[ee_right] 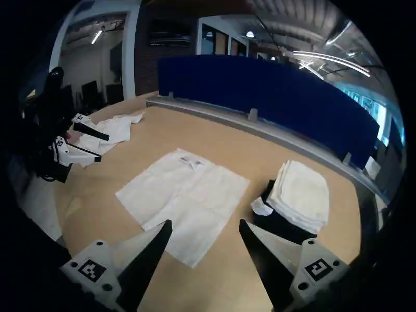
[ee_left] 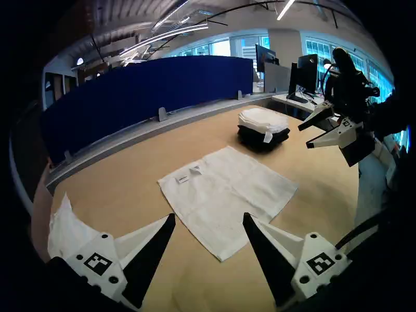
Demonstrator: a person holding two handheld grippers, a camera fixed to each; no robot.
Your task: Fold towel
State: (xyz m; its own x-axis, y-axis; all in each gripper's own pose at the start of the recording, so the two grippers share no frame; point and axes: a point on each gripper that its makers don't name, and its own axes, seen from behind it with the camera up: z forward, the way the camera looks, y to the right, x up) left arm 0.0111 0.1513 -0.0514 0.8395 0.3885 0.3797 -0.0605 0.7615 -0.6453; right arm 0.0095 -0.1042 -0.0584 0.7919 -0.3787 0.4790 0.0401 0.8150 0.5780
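A crumpled cloth (ee_left: 60,229) lay on the table (ee_left: 119,182) close by the left gripper (ee_left: 208,216). Farther off, past the towel (ee_left: 226,195), sat a stack (ee_left: 262,124) of folded towels, white over dark. Behind it a blue divider (ee_left: 151,93) ran along the table's far edge. The left gripper was spread wide and empty. The right gripper (ee_right: 204,222), facing it from the opposite side, was spread just as wide and pinched nothing. Both hung above the table. The towel lay flat and spread out between the two grippers, its near edge just ahead of each one's fingertips, untouched.
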